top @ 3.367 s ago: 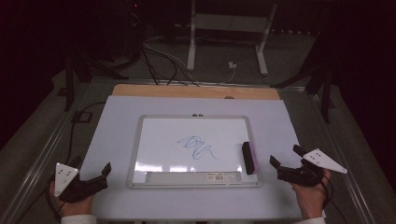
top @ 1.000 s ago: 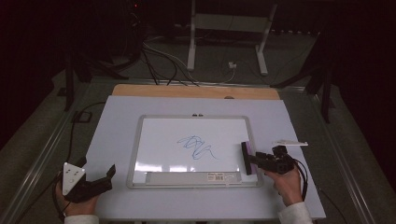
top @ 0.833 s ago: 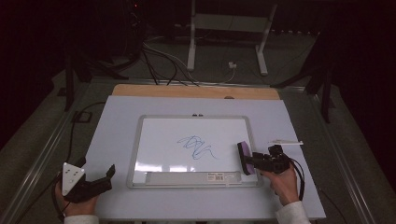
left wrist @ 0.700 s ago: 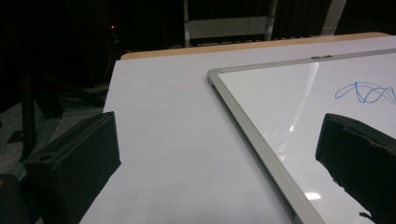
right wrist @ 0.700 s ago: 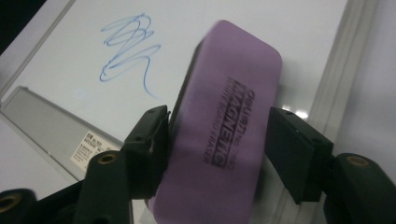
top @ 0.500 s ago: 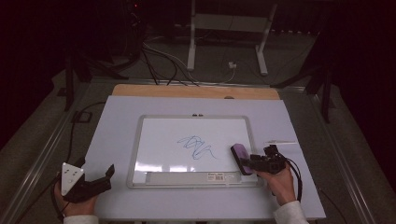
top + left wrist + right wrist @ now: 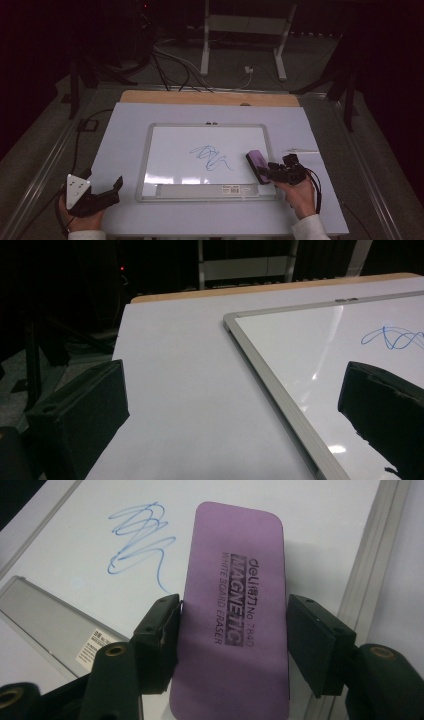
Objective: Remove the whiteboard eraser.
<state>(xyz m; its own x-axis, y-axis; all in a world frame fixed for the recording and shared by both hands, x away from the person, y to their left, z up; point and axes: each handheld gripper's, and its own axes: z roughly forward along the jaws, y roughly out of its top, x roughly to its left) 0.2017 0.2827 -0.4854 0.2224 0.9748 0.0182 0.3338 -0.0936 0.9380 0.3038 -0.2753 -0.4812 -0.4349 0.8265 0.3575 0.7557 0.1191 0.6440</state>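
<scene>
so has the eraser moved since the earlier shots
Yes. The eraser, gripped by the right gripper, has gone from the whiteboard's right frame edge leftward over the white surface, closer to the blue scribble.

Cables (image 7: 170, 57); metal stand legs (image 7: 242, 42)

A dim lab; bare table (image 7: 150, 120), floor cables (image 7: 170, 60), metal stand (image 7: 245, 30).

Dim room, perhaps slight whiteboard (image 7: 320, 345) glare
</scene>
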